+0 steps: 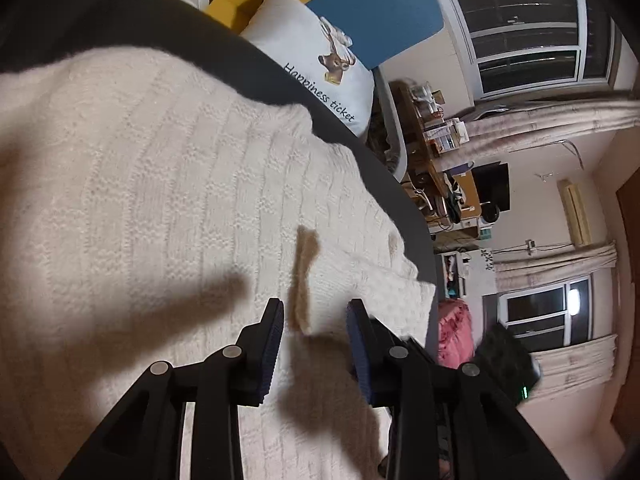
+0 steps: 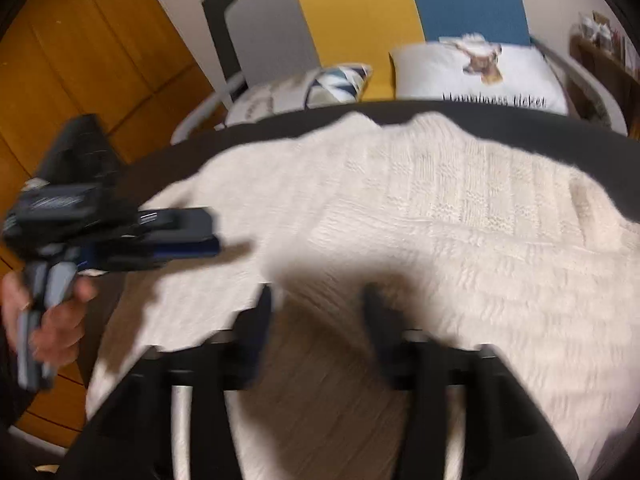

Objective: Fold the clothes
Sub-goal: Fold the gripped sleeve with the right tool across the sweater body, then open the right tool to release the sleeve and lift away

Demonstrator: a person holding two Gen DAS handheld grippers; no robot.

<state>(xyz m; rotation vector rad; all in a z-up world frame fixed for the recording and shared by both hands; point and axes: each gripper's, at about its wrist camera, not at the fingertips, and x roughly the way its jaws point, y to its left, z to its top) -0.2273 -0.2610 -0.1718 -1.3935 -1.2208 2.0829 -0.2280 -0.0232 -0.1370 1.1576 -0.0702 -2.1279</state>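
cream sweater (image 2: 400, 216) spread on dark surface (image 1: 360, 128); both tongs (image 1: 316, 312) (image 2: 316, 300) gaping, empty; fold stage unsettled.

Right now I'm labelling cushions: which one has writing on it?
Past the cream knitted sweater on the dark table, two cushions lean against the colour-block wall. It is the right-hand white cushion, bearing an animal picture and black script; its neighbour shows triangles.

Bright overhead light, hard shadows; right wrist view blurred, perhaps by motion.
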